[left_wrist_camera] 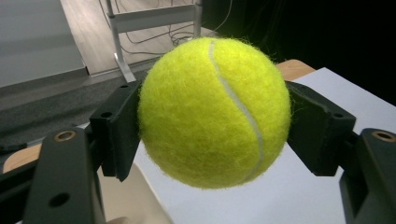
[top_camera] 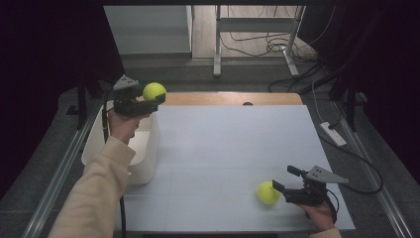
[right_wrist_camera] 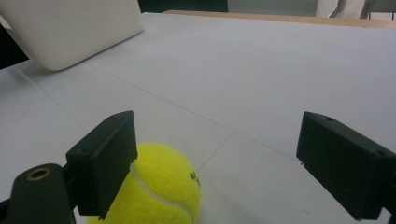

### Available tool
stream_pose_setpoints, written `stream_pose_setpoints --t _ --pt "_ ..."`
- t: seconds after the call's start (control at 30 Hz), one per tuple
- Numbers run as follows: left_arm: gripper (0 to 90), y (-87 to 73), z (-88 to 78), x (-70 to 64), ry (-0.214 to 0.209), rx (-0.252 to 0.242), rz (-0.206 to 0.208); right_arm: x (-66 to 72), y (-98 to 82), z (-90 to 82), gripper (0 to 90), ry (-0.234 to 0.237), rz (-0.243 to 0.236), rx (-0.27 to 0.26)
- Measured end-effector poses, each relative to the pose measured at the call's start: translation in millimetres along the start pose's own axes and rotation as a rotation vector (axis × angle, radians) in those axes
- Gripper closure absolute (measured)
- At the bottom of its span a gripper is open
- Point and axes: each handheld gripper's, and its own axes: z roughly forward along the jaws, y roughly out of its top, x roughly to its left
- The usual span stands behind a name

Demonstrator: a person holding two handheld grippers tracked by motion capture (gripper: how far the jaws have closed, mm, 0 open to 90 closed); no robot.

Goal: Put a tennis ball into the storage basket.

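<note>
A yellow tennis ball (top_camera: 154, 90) is held in the air at the table's far left corner, by the white bin (top_camera: 146, 157). My left gripper (top_camera: 151, 99) is shut on it. In the left gripper view the ball (left_wrist_camera: 215, 112) sits squarely between the two black pads (left_wrist_camera: 116, 135), both pressing its sides. A second tennis ball (top_camera: 268, 193) lies on the white table (top_camera: 233, 144) near the front right. My right gripper (top_camera: 286, 179) stands open just right of it. In the right gripper view this ball (right_wrist_camera: 163, 186) rests by the left pad (right_wrist_camera: 105, 158), apart from the right one.
The white bin (right_wrist_camera: 70, 28) stands at the table's left edge, its open top under my left hand. A strip of bare wood (top_camera: 233, 98) runs along the table's far edge. Metal desk legs and cables lie on the floor beyond.
</note>
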Motion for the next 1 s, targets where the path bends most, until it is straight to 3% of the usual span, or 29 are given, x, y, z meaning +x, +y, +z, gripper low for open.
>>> stream_pose_setpoints --t 0.33,1.0 --pt "26.9 -2.6 -4.2 12.2 0.034 0.000 -0.014 0.1 0.0 0.2 12.1 0.000 0.000 0.001" --pt "26.9 -14.3 -10.6 49.2 0.123 0.047 -0.073 -0.1 -0.3 0.9 12.1 -0.001 0.001 0.001"
